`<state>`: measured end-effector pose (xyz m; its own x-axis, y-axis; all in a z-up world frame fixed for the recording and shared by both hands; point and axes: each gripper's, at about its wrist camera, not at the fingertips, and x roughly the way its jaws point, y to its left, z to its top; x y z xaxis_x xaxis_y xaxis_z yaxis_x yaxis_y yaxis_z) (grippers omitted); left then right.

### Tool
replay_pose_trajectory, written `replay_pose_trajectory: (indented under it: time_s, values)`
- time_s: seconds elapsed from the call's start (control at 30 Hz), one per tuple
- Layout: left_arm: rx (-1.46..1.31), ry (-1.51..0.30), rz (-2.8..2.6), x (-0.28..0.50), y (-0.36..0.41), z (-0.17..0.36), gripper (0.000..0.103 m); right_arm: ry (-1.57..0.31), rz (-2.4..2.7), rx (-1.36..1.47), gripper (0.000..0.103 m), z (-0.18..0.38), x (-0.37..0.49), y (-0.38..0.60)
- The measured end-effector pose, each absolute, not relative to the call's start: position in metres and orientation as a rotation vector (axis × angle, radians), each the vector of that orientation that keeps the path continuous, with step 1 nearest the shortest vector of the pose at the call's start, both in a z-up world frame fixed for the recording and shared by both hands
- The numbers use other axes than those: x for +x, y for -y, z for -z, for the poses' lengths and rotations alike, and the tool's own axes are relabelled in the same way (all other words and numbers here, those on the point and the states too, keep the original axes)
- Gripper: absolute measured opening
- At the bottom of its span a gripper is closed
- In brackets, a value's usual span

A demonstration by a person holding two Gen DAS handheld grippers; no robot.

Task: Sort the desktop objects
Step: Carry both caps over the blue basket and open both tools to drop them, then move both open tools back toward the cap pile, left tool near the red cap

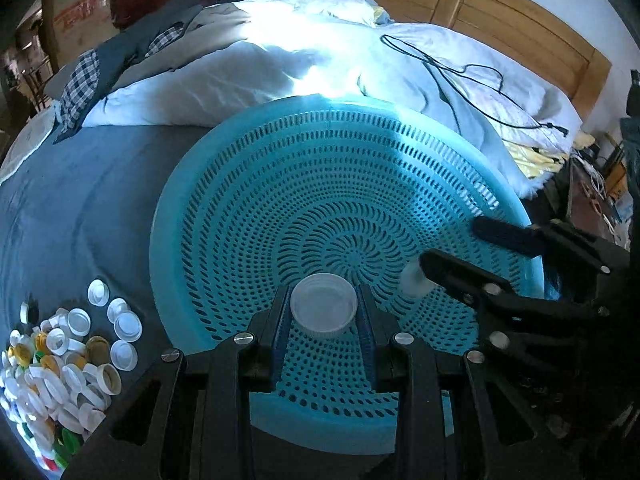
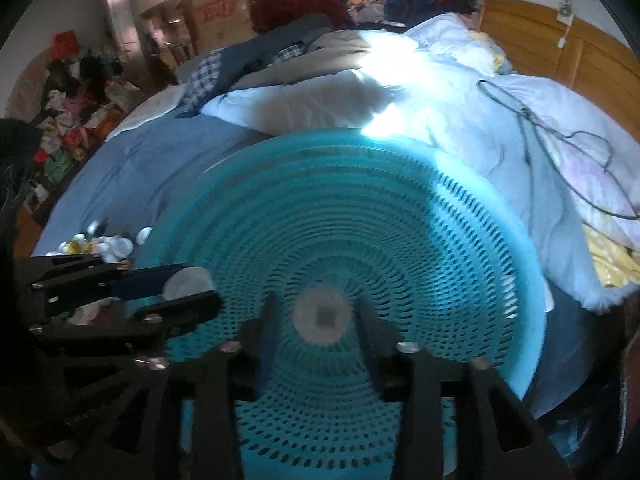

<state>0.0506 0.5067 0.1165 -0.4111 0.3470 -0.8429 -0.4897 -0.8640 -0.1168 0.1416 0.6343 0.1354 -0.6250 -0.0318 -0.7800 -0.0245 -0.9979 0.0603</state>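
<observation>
Left claw (image 1: 323,312) pinched a clear cap (image 1: 323,315) over the teal basket (image 1: 240,184), right claw (image 2: 316,316) spread, blurred cap (image 2: 322,314) loose between its fingers at lower centre.

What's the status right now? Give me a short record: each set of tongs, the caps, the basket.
left tongs: shut on a white cap, held over the basket
right tongs: open; a second cap sits between the fingers with a gap on each side
second cap contact: blurred, cannot tell if it rests on the basket floor
teal basket: perforated, lying on the blue cover, under both tongs
cap pile: unsorted, on the cover beside the basket, on the left tongs' side
</observation>
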Motion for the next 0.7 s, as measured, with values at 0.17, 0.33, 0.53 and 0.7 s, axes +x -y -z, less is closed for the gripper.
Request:
replay_pose_trajectory:
  time_s: [0.17,0.33,0.53,0.7]
  values:
    - [-1.31,-0.171,-2.29,0.046,-0.5,-0.115,0.036,0.069,2.835,1.352,0.074,-0.137,0.137,-0.638]
    - [-1.299,-0.162,-2.297,0.046,-0.492,-0.116,0.037,0.042,2.841,1.336,0.074,-0.137,0.133,-0.635]
    - [-1.242,-0.064,-2.4,0.051,-0.428,-0.126,0.047,0.044,2.948,1.13,0.096,-0.141,0.143,-0.629]
    - [-1.27,0.098,-2.525,0.061,-0.331,-0.123,0.05,-0.127,2.828,1.127,0.095,-0.116,0.131,-0.58]
